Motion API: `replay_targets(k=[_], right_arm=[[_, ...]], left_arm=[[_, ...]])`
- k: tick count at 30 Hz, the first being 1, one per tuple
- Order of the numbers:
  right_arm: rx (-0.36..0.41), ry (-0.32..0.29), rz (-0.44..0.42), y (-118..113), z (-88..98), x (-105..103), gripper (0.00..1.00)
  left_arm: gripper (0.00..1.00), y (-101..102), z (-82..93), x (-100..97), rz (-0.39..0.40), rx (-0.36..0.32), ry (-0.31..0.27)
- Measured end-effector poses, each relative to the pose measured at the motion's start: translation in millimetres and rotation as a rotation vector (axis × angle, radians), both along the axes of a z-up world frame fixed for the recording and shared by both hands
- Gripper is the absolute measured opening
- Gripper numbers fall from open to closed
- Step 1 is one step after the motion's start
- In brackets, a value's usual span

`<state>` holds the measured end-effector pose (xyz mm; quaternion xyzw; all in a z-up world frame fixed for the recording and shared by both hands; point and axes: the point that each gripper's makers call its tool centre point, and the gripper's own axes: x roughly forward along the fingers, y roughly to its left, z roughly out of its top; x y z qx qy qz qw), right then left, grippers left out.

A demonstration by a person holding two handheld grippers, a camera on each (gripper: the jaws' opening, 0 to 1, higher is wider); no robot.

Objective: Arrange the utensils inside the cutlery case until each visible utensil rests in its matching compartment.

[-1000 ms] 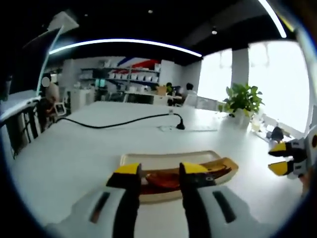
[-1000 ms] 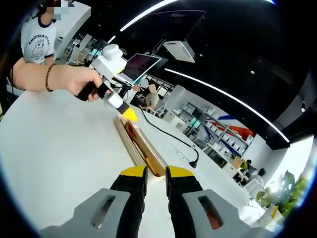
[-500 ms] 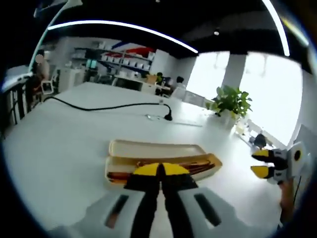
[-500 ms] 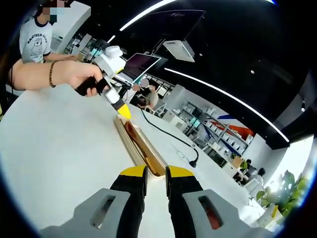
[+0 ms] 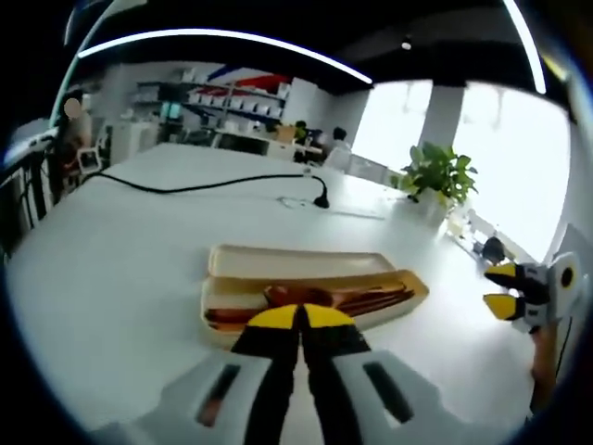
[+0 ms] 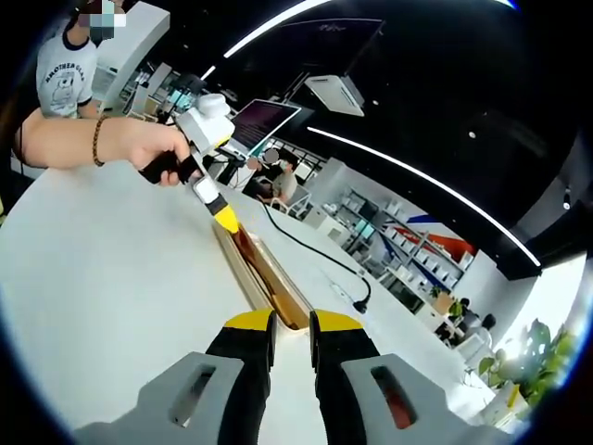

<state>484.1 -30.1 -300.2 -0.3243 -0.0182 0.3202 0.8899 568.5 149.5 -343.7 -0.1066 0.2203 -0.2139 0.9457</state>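
Left gripper (image 5: 298, 317) jaws pressed together, yellow tips touching, nothing between them; seen from the right gripper view (image 6: 225, 220) it angles downward, gripped by the person's hand (image 6: 153, 148), bracelet on wrist; right gripper (image 6: 291, 324) jaws nearly parallel with a narrow gap, empty; from the left gripper view (image 5: 505, 288) its yellow tips sit slightly apart.

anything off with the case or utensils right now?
Nothing stands out. The cutlery case lies open and flat on the white table, lid beside its tray, with the brown utensils lying lengthwise inside. Which compartment each sits in is too small to tell.
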Motion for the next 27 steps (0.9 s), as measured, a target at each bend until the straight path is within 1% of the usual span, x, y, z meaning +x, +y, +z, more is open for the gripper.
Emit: replay_targets(k=[4,6,9,16,17,18,20,22,25,27], right_arm=[[0.0,0.0,-0.002,-0.6,0.1,0.8,0.14],[0.0,0.002,-0.003,-0.6,-0.3,0.9,0.14],[-0.001,0.005,-0.003,-0.8,-0.8,1.4,0.14],[-0.002,0.007,-0.003,-0.8,-1.3,1.9,0.14],[-0.002,0.007,-0.003,-0.9,-1.3,2.1,0.14],[-0.002,0.007,-0.003,-0.9,-1.3,2.1,0.14],[-0.002,0.008,-0.003,-0.9,-1.4,2.0,0.14],[-0.001,0.007,-0.003,-1.1,-1.2,2.0,0.14],[-0.001,0.01,-0.004,-0.8,-2.2,1.9,0.14],[-0.004,0.012,-0.003,-0.4,-3.2,1.7,0.14]], left_arm=[[0.01,0.6,0.0,3.7,0.009,0.004,-0.006],[0.01,1.3,2.9,10.3,0.023,0.006,-0.02],[0.01,0.4,0.5,13.5,0.022,0.033,-0.016],[0.01,1.5,1.0,16.6,0.026,0.023,-0.014],[0.01,1.9,1.1,17.4,0.03,0.024,-0.016],[0.01,2.5,2.5,19.5,0.036,0.026,-0.029],[0.01,-0.8,5.9,19.8,0.034,0.005,-0.042],[0.01,-7.7,10.8,17.8,0.012,-0.034,-0.049],[0.01,-15.0,12.8,16.4,-0.005,-0.05,-0.049],[0.01,-21.9,10.8,14.4,-0.029,-0.05,-0.035]])
